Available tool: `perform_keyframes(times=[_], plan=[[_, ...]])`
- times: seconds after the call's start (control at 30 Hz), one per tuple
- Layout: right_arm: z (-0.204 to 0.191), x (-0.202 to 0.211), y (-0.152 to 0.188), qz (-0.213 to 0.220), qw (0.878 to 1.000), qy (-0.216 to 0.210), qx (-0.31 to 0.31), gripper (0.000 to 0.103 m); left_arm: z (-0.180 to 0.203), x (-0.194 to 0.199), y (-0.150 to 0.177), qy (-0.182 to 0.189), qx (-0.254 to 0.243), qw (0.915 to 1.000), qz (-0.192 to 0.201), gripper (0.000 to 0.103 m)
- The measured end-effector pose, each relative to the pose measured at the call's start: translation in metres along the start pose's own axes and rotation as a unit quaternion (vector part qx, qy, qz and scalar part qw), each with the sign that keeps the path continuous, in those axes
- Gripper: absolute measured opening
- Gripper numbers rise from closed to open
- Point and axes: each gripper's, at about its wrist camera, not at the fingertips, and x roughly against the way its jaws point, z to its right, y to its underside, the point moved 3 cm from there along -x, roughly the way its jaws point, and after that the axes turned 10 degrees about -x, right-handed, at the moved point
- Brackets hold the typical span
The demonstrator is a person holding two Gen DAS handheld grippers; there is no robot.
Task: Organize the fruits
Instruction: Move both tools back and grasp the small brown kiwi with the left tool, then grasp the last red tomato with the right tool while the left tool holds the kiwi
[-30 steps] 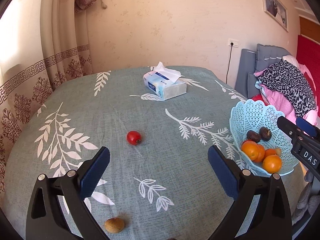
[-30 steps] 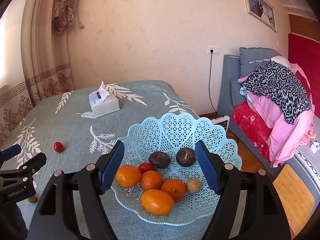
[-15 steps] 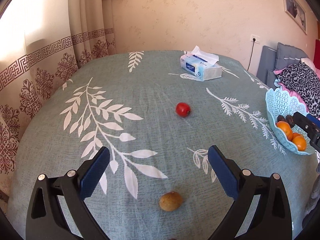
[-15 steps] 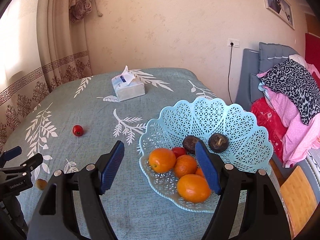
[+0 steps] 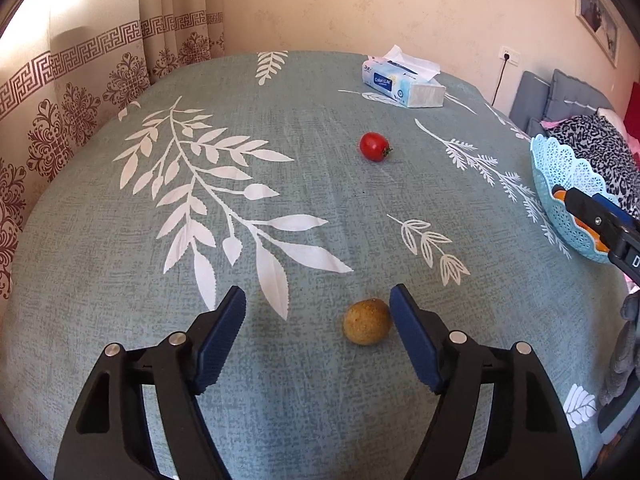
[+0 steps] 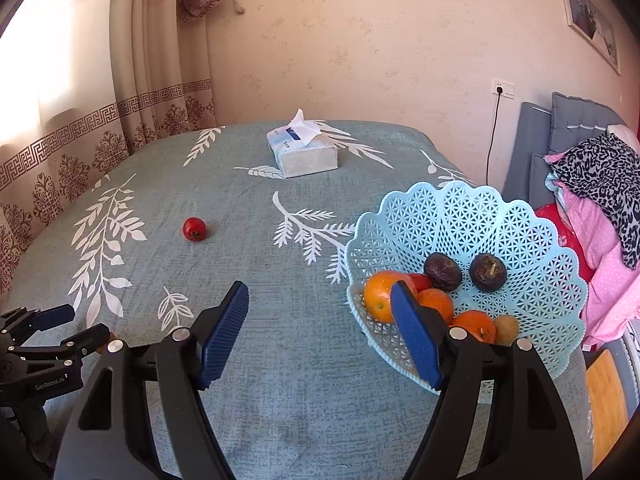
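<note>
Left wrist view: the left gripper (image 5: 316, 312) is seen low over the table, its jaws apart and just narrowed, with a small brown fruit (image 5: 367, 321) lying on the cloth between them but well off centre, close beside the right-hand pad and apparently not yet pressed by either. A one-sided close is judged the main risk: the near pad could reach the round fruit first, and it could be nudged or rolled leftward across the cloth, or squeezed out forward, before the other pad arrives. A soft skin could also be bruised if the jaws are shut hard.

A red tomato (image 5: 374, 146) is left loose farther away on the table, well apart from the brown fruit. At the right edge stands a pale blue lattice basket (image 6: 472, 216), in which oranges, two dark fruits, a red one and a brown one are already gathered. The right gripper (image 6: 320, 312) is held with jaws apart and nothing between them, its right-hand finger overlapping the basket's near left rim in the right wrist view; whether it touches cannot be told. A bump there could shift or tip the light basket, which sits near the table's edge.

The table is covered by a grey-green cloth (image 5: 320, 208) printed with white leaves. A tissue box (image 5: 404, 84) lies at the far side. Patterned curtains (image 5: 80, 92) hang at the left, and piled clothes (image 6: 596, 184) are seen at the right.
</note>
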Motion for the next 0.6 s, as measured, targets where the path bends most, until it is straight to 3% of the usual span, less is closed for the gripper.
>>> perform_keyframes(times=[0.1, 0.23, 0.33, 0.6], plan=[[-0.005, -0.002, 0.004, -0.007, 1.0, -0.009, 0.003, 0.075, 0.008, 0.0, 0.003, 0.021, -0.014, 0.9997, -0.003, 0.063], [-0.014, -0.004, 0.007, -0.021, 0.999, -0.034, 0.004, 0.075, 0.018, -0.005, 0.008, 0.04, -0.032, 0.9985, -0.018, 0.036], [-0.022, -0.007, 0.004, -0.035, 0.998, -0.06, 0.002, 0.075, 0.02, -0.003, 0.009, 0.054, -0.037, 0.9978, -0.012, 0.025], [-0.064, -0.042, -0.02, -0.077, 0.987, -0.139, 0.013, 0.075, 0.011, 0.012, 0.011, 0.046, -0.011, 0.9984, 0.031, 0.025]])
